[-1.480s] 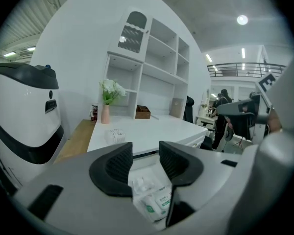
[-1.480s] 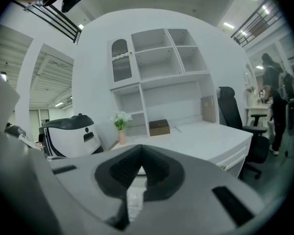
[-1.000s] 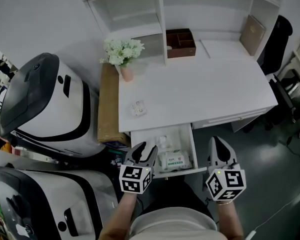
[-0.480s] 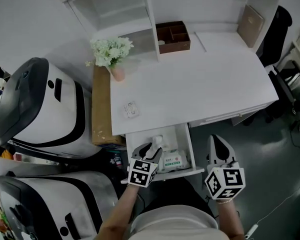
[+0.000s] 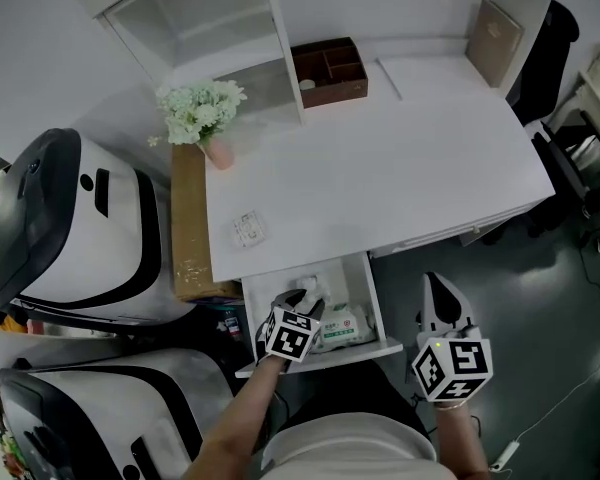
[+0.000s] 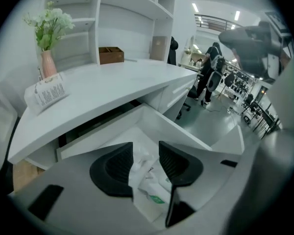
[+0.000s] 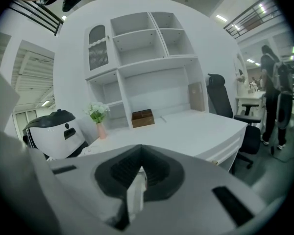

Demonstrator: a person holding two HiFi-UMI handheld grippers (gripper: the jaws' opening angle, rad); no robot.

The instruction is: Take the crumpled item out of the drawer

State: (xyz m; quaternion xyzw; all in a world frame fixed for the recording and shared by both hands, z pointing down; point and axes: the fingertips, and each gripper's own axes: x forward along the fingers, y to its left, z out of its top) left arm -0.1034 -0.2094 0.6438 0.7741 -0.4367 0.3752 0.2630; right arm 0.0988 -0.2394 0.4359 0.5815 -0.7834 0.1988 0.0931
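The white drawer [image 5: 373,290] under the desk stands pulled out. At its back lies a crumpled white item [image 5: 311,290], with a wipes pack [image 5: 346,325] with a green label in front of it. My left gripper [image 5: 298,299] reaches down into the drawer, open. In the left gripper view the crumpled item [image 6: 144,172] sits between the spread jaws of the left gripper [image 6: 146,151], above the wipes pack [image 6: 155,198]. My right gripper [image 5: 435,284] hangs shut to the right of the drawer, holding nothing. In its own view the right gripper [image 7: 140,166] points at the desk.
On the white desk [image 5: 400,178] are a small packet [image 5: 247,229], a pink vase of white flowers [image 5: 202,110] and a brown organizer box [image 5: 328,70]. A cardboard box [image 5: 187,230] and white-and-black machines [image 5: 70,228] stand to the left. An office chair [image 5: 580,168] is at right.
My left gripper has moved forward and down into the drawer, its jaws now around the crumpled item. The right gripper has stayed where it was.
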